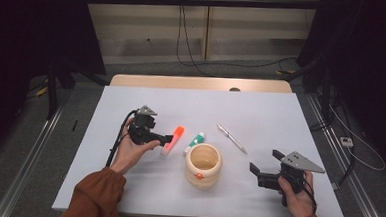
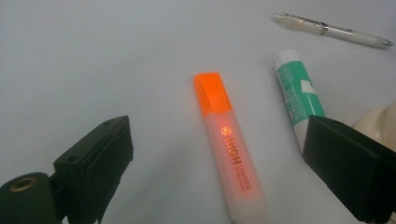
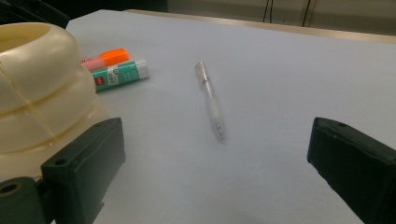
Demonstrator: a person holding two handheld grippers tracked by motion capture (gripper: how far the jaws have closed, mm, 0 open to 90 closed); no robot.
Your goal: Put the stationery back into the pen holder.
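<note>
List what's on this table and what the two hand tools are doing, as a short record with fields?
surface: white table
highlighter: orange cap, lying flat between the open left gripper jaws
glue stick: green, lying beside the highlighter
pen: lying flat, ahead of the right gripper
cup: cream, ribbed, upright
right gripper: open, holding nothing

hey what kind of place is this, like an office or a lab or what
Probably a lab or studio set up for recording. The white table stands between black curtains, with cables running to a wall socket. On it lie a highlighter, glue stick, pen and cream pot, like props.
</note>
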